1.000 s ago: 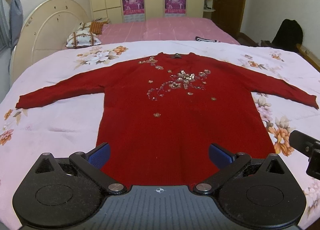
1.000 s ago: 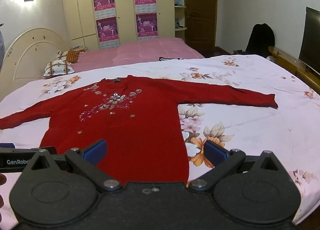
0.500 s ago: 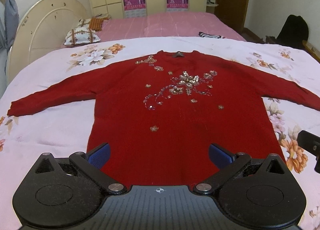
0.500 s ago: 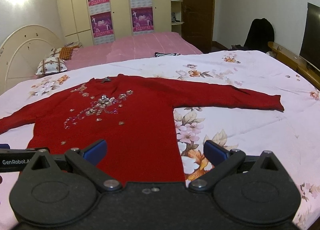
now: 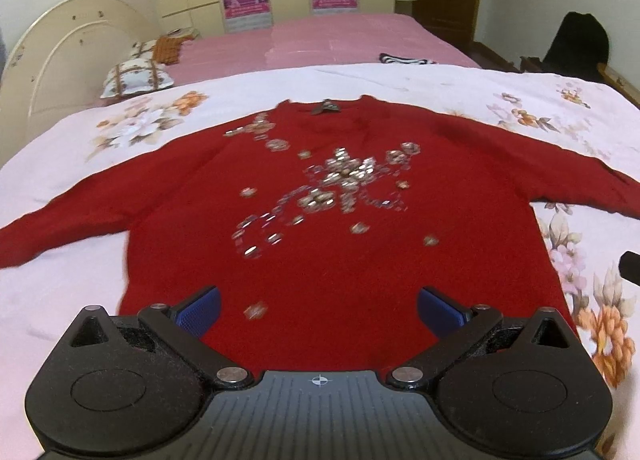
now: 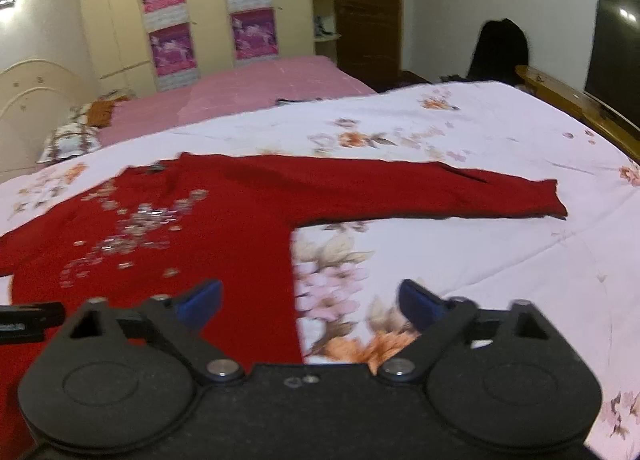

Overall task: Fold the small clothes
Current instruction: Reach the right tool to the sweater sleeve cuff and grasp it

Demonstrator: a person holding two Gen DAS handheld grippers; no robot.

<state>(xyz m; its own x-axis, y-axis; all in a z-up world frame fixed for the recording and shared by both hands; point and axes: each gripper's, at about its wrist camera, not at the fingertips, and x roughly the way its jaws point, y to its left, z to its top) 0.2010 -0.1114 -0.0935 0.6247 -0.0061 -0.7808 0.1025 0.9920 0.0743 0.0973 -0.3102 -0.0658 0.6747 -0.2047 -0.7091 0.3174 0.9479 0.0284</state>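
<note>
A red long-sleeved sweater (image 5: 340, 260) with silver sequin flowers lies flat, front up, on a floral white bedspread (image 5: 60, 292), sleeves spread to both sides. My left gripper (image 5: 318, 310) is open and empty above the sweater's lower body. In the right wrist view the sweater (image 6: 224, 244) is at left, its right sleeve (image 6: 460, 195) stretching to the right. My right gripper (image 6: 310, 302) is open and empty above the sweater's right side edge and the bedspread (image 6: 480, 260).
A second bed with a pink cover (image 5: 320, 39) and pillows (image 5: 136, 73) lies behind. A cream headboard (image 5: 68, 51) stands at left. A wooden bed frame (image 6: 568, 103), a television (image 6: 616, 43) and a dark chair (image 6: 500, 51) are at right.
Both grippers have moved forward and lower over the sweater, which looks larger now. The right view has swung right toward the sleeve. Both stay open.
</note>
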